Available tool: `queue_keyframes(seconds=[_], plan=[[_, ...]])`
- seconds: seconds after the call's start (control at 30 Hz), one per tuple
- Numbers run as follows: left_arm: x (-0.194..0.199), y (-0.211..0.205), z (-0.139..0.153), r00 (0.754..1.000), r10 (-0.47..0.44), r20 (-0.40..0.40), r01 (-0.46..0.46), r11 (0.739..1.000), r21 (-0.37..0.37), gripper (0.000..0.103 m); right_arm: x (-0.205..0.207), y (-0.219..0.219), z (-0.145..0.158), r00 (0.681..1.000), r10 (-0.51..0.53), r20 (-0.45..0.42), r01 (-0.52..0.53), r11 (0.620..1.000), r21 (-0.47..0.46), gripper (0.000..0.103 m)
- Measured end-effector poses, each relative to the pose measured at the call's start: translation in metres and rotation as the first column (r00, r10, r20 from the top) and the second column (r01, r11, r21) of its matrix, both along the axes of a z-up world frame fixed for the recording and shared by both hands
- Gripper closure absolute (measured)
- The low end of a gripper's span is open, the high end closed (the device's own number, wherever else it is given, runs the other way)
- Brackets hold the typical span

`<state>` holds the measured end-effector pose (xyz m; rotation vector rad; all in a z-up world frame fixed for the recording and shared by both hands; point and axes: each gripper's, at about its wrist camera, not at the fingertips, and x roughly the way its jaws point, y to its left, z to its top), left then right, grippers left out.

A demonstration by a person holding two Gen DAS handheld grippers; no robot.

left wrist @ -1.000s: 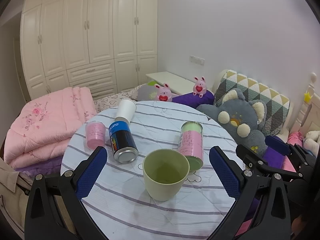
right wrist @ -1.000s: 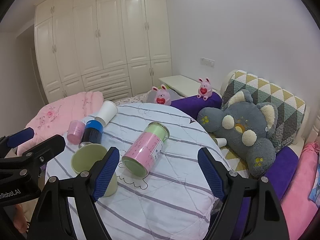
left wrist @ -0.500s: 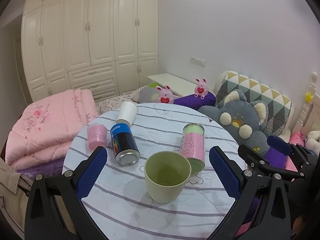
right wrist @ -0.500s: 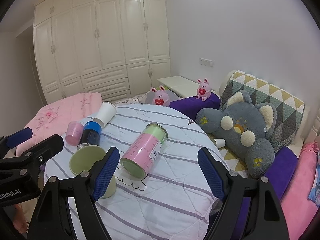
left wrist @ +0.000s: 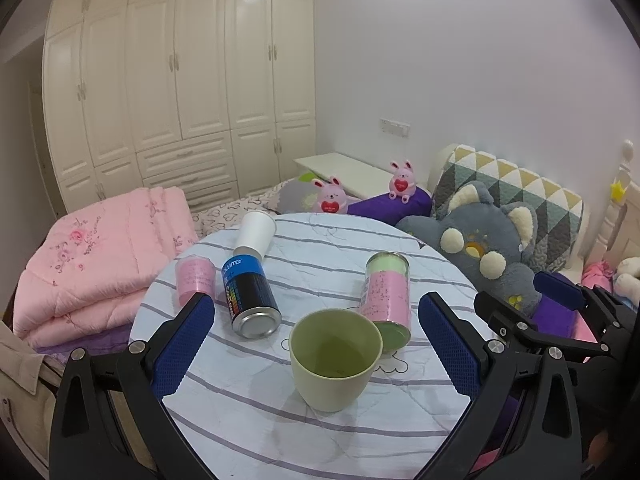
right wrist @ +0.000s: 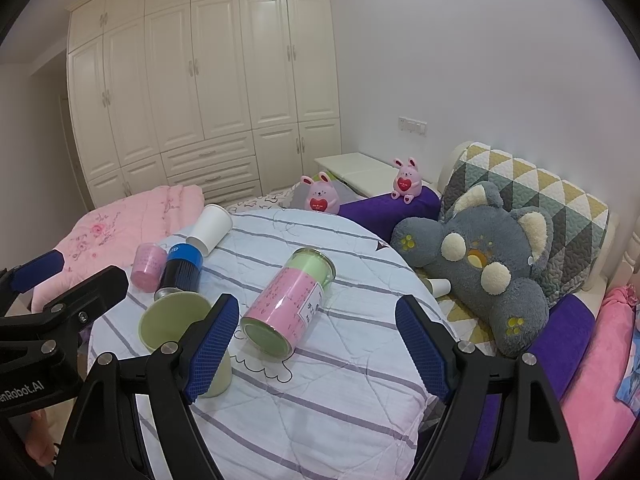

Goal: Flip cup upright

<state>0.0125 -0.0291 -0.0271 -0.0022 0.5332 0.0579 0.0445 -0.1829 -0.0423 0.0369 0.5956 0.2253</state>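
A light green cup point(left wrist: 335, 356) stands upright, mouth up, on the round striped table point(left wrist: 320, 432). My left gripper point(left wrist: 316, 344) is open and empty, its blue pads on either side of the cup and a little nearer than it. The cup also shows in the right wrist view point(right wrist: 176, 322), partly behind that gripper's left finger. My right gripper point(right wrist: 316, 344) is open and empty, held over the table's near right part, in front of a pink and green can point(right wrist: 290, 304) that lies on its side.
A blue and black spray can point(left wrist: 250, 294) and a white paper cup point(left wrist: 256, 234) lie on their sides at the table's left back. A small pink jar point(left wrist: 194, 278) stands by them. A folded pink quilt point(left wrist: 92, 264) is left, a grey plush point(left wrist: 480, 252) right.
Both grippers have drawn back and risen slightly, so the table objects sit a little lower in view. The green cup has stayed upright and nothing was grasped.
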Motion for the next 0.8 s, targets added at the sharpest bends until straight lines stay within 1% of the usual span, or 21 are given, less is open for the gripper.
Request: queue_keyframes(seconds=[0.37,0.8], plan=[[-0.001,-0.001,0.0,1.0,0.0,-0.002,0.0,1.0,0.0,0.0,0.0,0.002,-0.001,1.0,0.005,-0.006,-0.005,1.0,-0.006,0.021],[0.003,0.009,-0.011,0.999,-0.003,-0.038,0.003,1.0,-0.007,0.0,0.005,0.009,-0.005,0.999,0.017,-0.028,-0.017,1.0,-0.016,0.021]])
